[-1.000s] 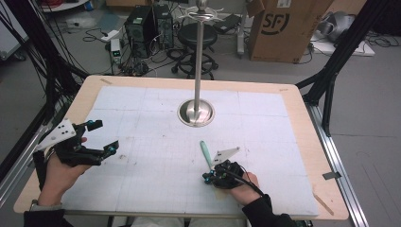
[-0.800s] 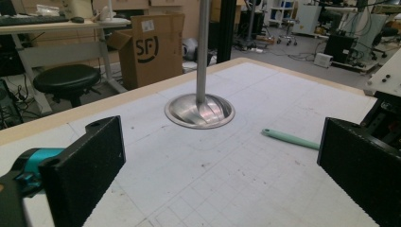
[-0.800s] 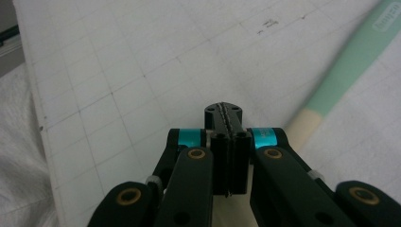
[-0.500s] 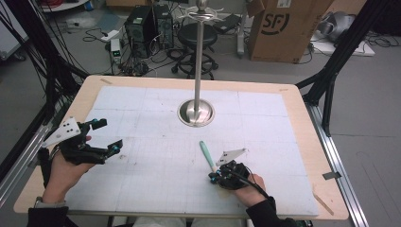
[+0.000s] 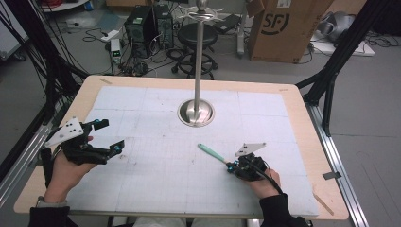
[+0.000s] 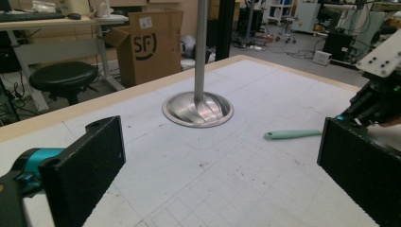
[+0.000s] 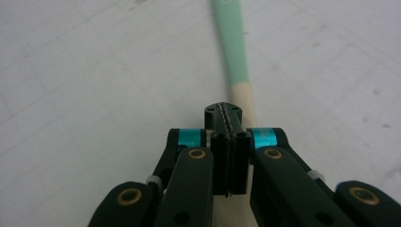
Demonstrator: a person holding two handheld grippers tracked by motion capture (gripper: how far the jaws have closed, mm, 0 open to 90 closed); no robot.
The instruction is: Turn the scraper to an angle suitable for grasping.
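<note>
A slim utensil (image 5: 211, 153) with a mint-green handle and a cream end lies slantwise on the white grid mat, right of centre. My right gripper (image 5: 229, 164) is low on the mat with its jaws pressed together at that cream end. In the right gripper view the utensil (image 7: 231, 42) runs away from the shut right gripper (image 7: 223, 109). My left gripper (image 5: 109, 135) is held above the mat's left side, open and holding nothing. The left gripper view looks between its own two wide-apart pads (image 6: 90, 161) at the utensil (image 6: 293, 135).
A metal stand with a round base (image 5: 196, 113) and a tall pole rises at the mat's middle back; its base (image 6: 197, 109) shows beyond the left jaws. The wooden table edge (image 5: 326, 198) frames the mat. A cardboard box (image 5: 279, 28) and a stool stand behind the table.
My right gripper has drawn to the right and toward the near edge, swinging the utensil's near end with it. The left gripper has shifted slightly right, still open.
</note>
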